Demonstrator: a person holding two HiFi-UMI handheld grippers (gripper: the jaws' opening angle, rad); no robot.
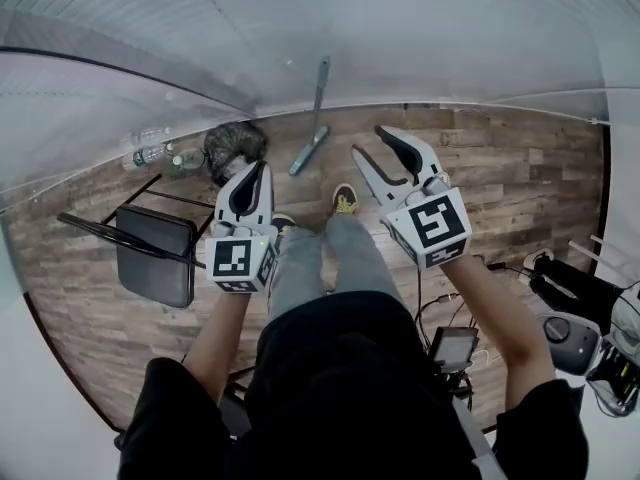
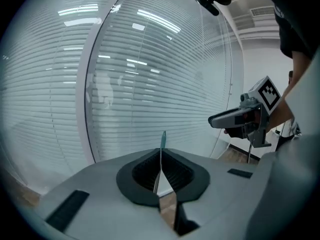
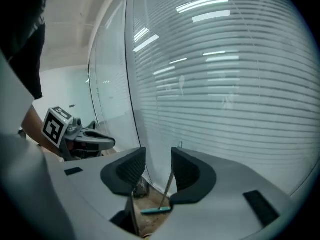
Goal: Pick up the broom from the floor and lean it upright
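The teal broom (image 1: 318, 108) stands upright on the wooden floor, its handle leaning against the blinds-covered glass wall and its head (image 1: 308, 154) on the boards. Neither gripper touches it. My left gripper (image 1: 259, 171) is shut on nothing, well short of the broom and to its left. My right gripper (image 1: 383, 158) is open and empty, just right of the broom head. In the right gripper view the broom (image 3: 167, 189) shows between the open jaws (image 3: 157, 176), far off. In the left gripper view only a sliver of the handle (image 2: 163, 143) rises above the shut jaws (image 2: 160, 184).
A black folding chair (image 1: 150, 248) stands at the left. A dark bag (image 1: 235, 146) and plastic bottles (image 1: 150, 154) lie by the wall. Cables and equipment (image 1: 580, 318) crowd the right. The person's shoe (image 1: 345, 200) is just short of the broom.
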